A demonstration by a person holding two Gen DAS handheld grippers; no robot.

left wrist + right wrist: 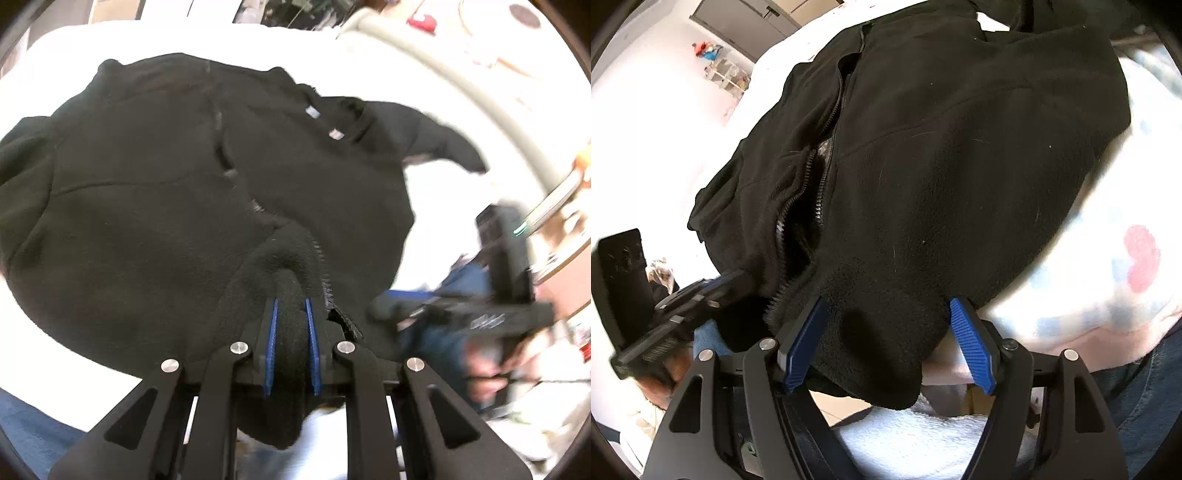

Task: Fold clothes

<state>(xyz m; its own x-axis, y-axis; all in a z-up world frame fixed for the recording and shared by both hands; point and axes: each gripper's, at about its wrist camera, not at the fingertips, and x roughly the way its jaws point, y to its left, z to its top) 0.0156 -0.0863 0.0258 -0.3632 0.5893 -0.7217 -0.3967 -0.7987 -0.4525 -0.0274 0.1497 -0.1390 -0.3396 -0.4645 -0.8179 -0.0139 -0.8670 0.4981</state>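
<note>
A black fleece zip jacket [177, 192] lies spread on a white-covered surface [436, 206], zipper side up. My left gripper [291, 306] is shut on a fold of the jacket's hem beside the zipper [327, 291]. In the right wrist view the same jacket [942, 166] fills the frame. My right gripper [886, 314] has its blue pads [971, 339] wide apart with the jacket's hem lying between them, not pinched. The right gripper shows blurred in the left wrist view [388, 308], and the left gripper shows at the left of the right wrist view [738, 277].
A light patterned cloth with a red spot [1141, 258] lies under the jacket at right. The person's blue jeans [29, 428] are at the near edge. A padded grey rail [461, 74] curves past the far right. Shelves with clutter [724, 70] stand beyond.
</note>
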